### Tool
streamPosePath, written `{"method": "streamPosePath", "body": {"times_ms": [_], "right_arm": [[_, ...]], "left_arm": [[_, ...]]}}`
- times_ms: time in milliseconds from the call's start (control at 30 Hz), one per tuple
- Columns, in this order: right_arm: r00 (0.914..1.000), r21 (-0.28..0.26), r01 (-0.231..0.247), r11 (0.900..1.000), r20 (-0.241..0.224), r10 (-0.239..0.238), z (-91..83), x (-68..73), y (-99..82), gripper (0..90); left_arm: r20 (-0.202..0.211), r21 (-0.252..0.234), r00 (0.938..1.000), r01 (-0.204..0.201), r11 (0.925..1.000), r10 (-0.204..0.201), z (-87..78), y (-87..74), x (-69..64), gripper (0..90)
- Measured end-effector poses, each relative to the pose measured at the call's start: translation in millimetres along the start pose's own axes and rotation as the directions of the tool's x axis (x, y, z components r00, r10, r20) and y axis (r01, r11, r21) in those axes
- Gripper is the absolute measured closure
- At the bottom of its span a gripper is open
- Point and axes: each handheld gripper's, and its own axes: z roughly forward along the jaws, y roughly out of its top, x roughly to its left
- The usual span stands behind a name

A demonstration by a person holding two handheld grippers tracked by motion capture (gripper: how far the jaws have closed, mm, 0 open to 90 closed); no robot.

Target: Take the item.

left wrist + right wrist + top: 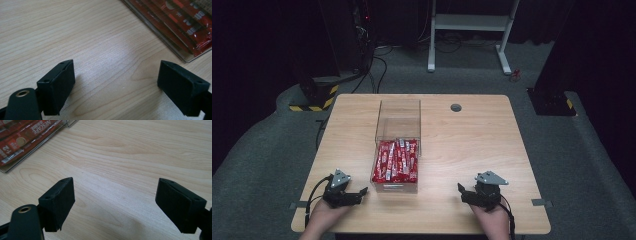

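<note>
A: Starting at the lower left of the high view, what is the left gripper [361, 192] doing?

B: It rests on the wooden table [472, 145] with its jaws spread wide and nothing between them. In its own view the black pads [58, 82] frame bare wood, and a corner of the clear box [180, 53] sits in the upper right of the frame.

A: And at the centre?

B: One clear box [395, 167] stands between the two hands, its near half packed with red sachets [396, 159]. I make out several rows, but they overlap too much for an exact count. Its lid [398, 120] is swung back and stands up behind it.

A: Lower right?

B: The right gripper [462, 191] is also released and empty. In its view the sachets [21, 141] lie at the upper left, with the box edge just beside them.

A: So which step is this?

B: I judge it the start: both tools are parked either side of the box, and nothing is grasped yet. The next move likely calls for one gripper to rise over the box rim, come down on a single sachet and close on it without dragging its neighbours.

A: The tally?

B: Two grippers, one box, one table, one dark round port [455, 107] near the table's far edge.
</note>
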Motion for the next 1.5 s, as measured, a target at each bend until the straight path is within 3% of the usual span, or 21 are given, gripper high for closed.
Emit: {"method": "streamPosePath", "body": {"times_ms": [500, 900, 1500], "right_arm": [[0.9983, -0.018, 0.045, 0.9988, -0.035, -0.046, 10.2, 18.2, 18.9, 13.6], [0.9949, -0.041, 0.066, 0.9970, -0.074, -0.069, 19.4, 42.4, 35.7, 13.8], [0.9898, -0.060, 0.086, 0.9945, -0.109, -0.092, 17.3, 52.7, 41.0, 16.1]], "left_arm": [[0.000, 0.000, 1.0000, -0.005, 1.0000, 0.005, -0.2, -0.1, 0.2, 14.9], [0.001, 0.000, 1.0000, -0.002, 1.0000, 0.002, -0.1, -0.1, 0.0, 15.0], [-0.001, 0.000, 1.0000, -0.001, 1.0000, 0.001, -0.2, -0.2, -0.2, 15.0]]}}
